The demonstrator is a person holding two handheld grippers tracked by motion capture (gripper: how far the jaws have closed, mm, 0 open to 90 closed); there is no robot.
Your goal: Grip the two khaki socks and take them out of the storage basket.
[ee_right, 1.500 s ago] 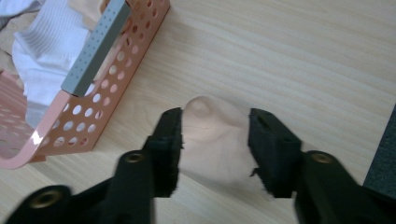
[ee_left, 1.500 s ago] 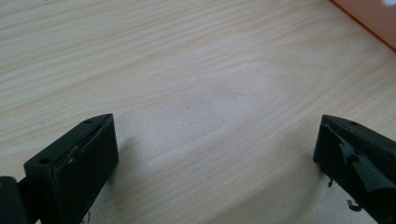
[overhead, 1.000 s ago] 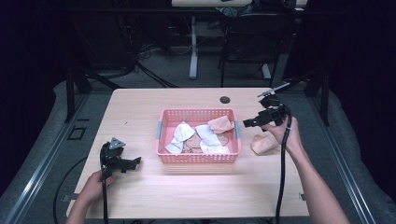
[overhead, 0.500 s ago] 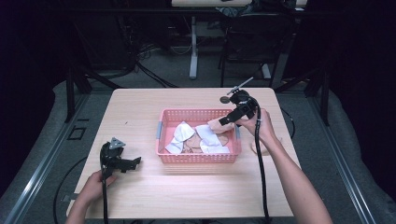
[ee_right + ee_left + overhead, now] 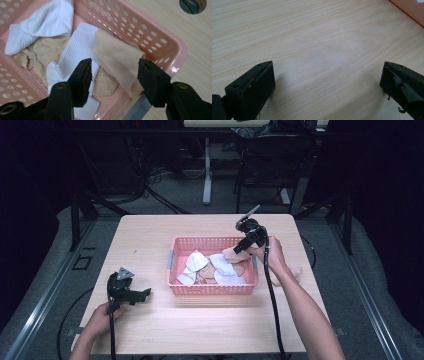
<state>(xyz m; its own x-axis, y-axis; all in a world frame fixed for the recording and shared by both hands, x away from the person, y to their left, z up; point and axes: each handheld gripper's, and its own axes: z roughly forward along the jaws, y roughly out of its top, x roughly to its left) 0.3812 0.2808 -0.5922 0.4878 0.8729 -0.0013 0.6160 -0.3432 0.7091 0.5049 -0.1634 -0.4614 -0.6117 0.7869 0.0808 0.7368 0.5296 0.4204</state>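
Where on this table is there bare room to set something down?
Bare wood runs along the near edge of the table, and at the far left corner behind the left gripper. The pink basket is crowded with socks, where the right gripper reaches in.

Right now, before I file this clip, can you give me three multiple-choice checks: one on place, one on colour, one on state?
1. Where does the basket stand?
A. On the floor
B. At the middle of the table
C. At the table's left edge

2. What colour is the basket?
A. Blue
B. Green
C. Pink

3. How is the left gripper?
A. Open, nothing between its jaws
B. Shut on a sock
C. Shut on the basket's rim

Answers:
1 B: the high view shows bare tabletop on every side of the basket.
2 C: its perforated walls are pink.
3 A: the left gripper view shows bare wood between wide-apart jaws.
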